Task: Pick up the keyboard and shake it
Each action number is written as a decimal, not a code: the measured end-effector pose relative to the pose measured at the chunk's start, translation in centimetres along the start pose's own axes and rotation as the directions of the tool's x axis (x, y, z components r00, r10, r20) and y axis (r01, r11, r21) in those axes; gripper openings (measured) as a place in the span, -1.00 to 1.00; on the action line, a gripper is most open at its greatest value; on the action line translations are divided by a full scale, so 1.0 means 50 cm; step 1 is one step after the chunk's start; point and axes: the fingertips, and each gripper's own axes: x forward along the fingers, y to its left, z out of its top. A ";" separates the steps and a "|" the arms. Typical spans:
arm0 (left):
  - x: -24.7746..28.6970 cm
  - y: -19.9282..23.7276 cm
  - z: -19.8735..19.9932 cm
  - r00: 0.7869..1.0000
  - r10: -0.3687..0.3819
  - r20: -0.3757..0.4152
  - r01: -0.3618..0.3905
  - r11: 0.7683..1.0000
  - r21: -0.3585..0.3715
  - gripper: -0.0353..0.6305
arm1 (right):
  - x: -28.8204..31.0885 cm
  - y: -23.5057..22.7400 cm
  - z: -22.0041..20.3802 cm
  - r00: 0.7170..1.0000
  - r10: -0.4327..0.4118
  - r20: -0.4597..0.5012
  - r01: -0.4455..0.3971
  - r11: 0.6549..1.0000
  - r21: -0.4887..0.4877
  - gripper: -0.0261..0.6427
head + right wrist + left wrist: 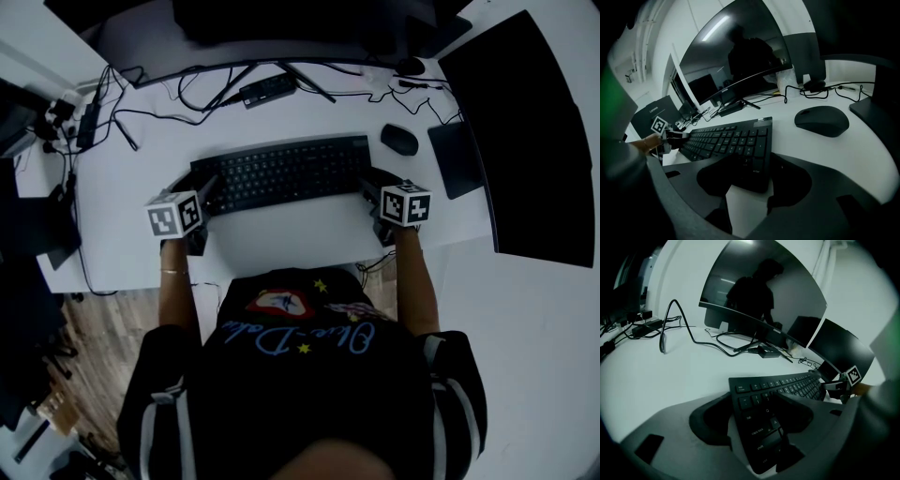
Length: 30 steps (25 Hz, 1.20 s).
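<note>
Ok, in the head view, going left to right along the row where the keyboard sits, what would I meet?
Left gripper → keyboard → right gripper → large black panel at the right edge. The mouse is left out because it overlaps the right gripper across the picture.

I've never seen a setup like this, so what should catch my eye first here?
A black keyboard lies on the white desk, each end sitting between the jaws of a handheld gripper: left gripper, right gripper. A dark mouse sits near its right end, and a curved monitor stands behind.
</note>
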 end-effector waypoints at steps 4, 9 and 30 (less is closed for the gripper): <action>-0.003 -0.001 0.006 1.000 0.001 0.027 0.000 1.000 -0.018 -0.11 | -0.012 0.005 -0.010 0.999 -0.019 0.027 0.019 1.000 -0.007 -0.32; -0.006 -0.011 0.012 0.999 -0.007 0.050 0.007 1.000 -0.016 -0.12 | -0.033 0.007 -0.018 0.996 -0.044 0.083 0.046 0.999 -0.019 -0.32; -0.123 -0.041 0.122 0.946 -0.076 0.316 0.075 0.997 0.015 -0.13 | -0.172 0.108 0.134 0.905 -0.075 0.419 0.205 0.939 -0.275 -0.32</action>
